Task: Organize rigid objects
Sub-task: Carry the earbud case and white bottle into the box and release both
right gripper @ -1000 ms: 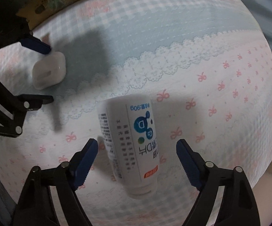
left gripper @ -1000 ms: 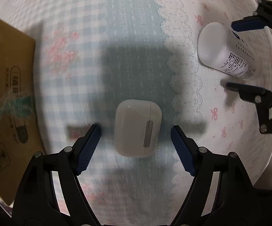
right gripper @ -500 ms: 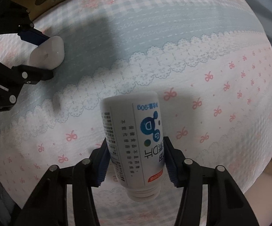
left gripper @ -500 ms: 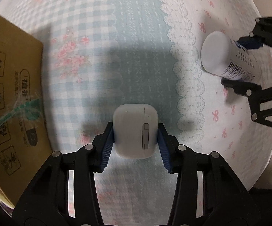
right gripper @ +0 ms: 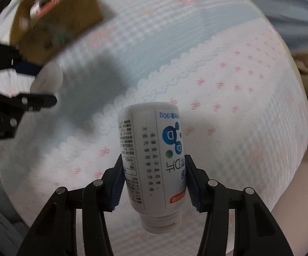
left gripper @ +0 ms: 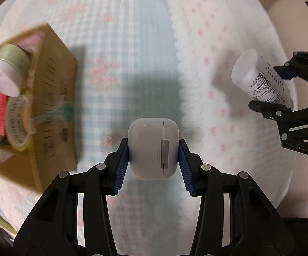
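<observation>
Pastel checked and bow-print bedding [left gripper: 145, 49] lies under both grippers. Compared with a second ago, when both sets of jaws stood wide around resting items, the left gripper [left gripper: 153, 149] now pinches one white earbud case [left gripper: 153, 148] between its blue pads, lifted; the right gripper [right gripper: 154, 181] clamps one white bottle [right gripper: 151, 166], cap toward the camera. One cardboard box [left gripper: 47, 106], left of the left fingers, now shows jars and tape inside.
</observation>
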Demonstrator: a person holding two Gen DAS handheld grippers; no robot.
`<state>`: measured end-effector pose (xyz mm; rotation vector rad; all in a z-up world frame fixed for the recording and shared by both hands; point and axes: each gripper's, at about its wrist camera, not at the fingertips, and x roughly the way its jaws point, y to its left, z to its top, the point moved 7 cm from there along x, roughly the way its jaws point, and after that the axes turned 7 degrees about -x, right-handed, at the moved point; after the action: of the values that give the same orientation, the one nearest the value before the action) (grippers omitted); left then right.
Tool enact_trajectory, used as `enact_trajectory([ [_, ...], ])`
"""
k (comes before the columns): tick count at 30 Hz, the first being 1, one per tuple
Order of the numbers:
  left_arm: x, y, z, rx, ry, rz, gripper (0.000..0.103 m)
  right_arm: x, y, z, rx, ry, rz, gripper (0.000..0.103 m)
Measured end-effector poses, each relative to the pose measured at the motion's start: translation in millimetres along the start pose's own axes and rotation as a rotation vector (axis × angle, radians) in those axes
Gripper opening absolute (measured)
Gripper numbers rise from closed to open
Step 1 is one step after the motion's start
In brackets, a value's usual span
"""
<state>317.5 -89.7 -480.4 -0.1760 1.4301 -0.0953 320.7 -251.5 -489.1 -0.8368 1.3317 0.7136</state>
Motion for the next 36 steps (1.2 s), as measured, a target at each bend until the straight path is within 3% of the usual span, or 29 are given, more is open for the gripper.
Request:
enact_trajectory([
  [9,-97,-30,-14,-0.065,-0.131,-0.071,0.041,-123,4,-3,0.225,-0.119,0.062,0.048],
  [16,-183,2,-18,-0.125,-0.237,-0.08,0.041,-196,35,28,0.279,-0.236,0.166,0.048],
  [20,-221,39,-20,-0.149,-0.277,-0.063,0.041,-216,52,59,0.333,-0.286,0.224,0.048],
  [26,-248,108,-15,-0.177,-0.3,-0.067,0.041,-235,91,116,0.417,-0.35,0.295,0.048],
  [36,-230,225,15,-0.082,-0.227,-0.037,0.041,-191,146,217,0.615,-0.346,0.386,0.048],
])
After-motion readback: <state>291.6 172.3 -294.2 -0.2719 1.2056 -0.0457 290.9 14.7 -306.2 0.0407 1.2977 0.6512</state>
